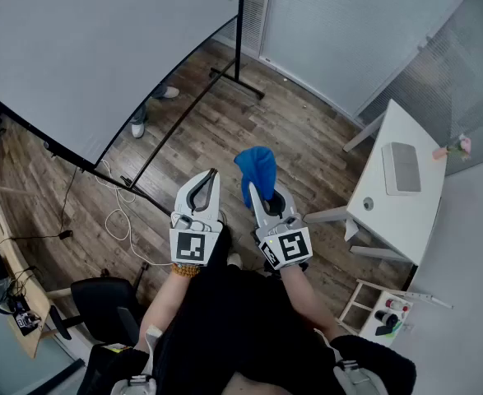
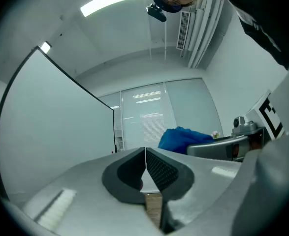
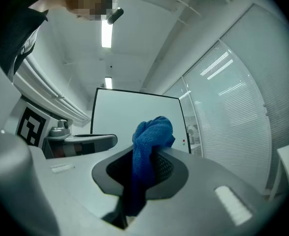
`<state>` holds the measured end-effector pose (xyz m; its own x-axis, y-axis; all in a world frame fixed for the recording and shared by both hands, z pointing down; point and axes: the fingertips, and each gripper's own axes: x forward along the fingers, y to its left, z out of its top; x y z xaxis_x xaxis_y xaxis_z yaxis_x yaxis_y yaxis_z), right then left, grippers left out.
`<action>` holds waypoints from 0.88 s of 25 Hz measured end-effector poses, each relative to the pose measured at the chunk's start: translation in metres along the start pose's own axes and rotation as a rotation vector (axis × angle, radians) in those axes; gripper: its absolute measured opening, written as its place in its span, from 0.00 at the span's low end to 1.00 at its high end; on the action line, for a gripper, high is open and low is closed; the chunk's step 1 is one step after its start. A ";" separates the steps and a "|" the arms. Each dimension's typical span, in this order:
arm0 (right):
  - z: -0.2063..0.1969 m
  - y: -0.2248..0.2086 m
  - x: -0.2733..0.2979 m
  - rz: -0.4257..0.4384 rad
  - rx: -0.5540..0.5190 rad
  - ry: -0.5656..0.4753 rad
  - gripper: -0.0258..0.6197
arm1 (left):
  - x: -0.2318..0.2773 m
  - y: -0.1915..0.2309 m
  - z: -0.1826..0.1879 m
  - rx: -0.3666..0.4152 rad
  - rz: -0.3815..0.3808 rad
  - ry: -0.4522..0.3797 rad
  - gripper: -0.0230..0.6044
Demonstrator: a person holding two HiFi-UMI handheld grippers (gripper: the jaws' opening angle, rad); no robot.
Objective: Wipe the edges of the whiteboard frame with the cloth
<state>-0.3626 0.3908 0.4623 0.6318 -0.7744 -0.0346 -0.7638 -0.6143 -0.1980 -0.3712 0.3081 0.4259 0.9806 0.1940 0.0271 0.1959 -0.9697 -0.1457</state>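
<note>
A large whiteboard (image 1: 85, 48) with a thin black frame stands on a black stand at the upper left of the head view; it also fills the background of the right gripper view as the whiteboard (image 3: 134, 112). My right gripper (image 1: 256, 189) is shut on a blue cloth (image 1: 256, 169), which bunches up above the jaws as the blue cloth (image 3: 151, 136). My left gripper (image 1: 212, 175) is shut with nothing between its jaws. Both grippers are held in front of the person's body, well short of the board. The cloth (image 2: 186, 139) shows to the right in the left gripper view.
A white desk (image 1: 406, 196) with a grey pad stands at the right. A black office chair (image 1: 101, 303) is at the lower left, by a wooden desk edge (image 1: 11, 278). Cables (image 1: 118, 216) trail on the wood floor near the stand's feet. Glass partitions (image 1: 348, 31) line the back.
</note>
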 end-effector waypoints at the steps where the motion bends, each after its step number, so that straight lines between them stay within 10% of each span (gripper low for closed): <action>1: -0.001 -0.005 0.008 0.001 0.024 -0.002 0.14 | 0.007 0.005 -0.003 0.000 0.002 0.000 0.04; 22: -0.010 -0.184 0.229 -0.038 0.008 0.067 0.16 | 0.242 0.121 -0.057 -0.017 -0.039 0.017 0.04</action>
<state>-0.0786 0.3254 0.5002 0.6499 -0.7590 0.0386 -0.7382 -0.6425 -0.2054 -0.1101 0.2288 0.4716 0.9720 0.2296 0.0492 0.2341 -0.9639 -0.1269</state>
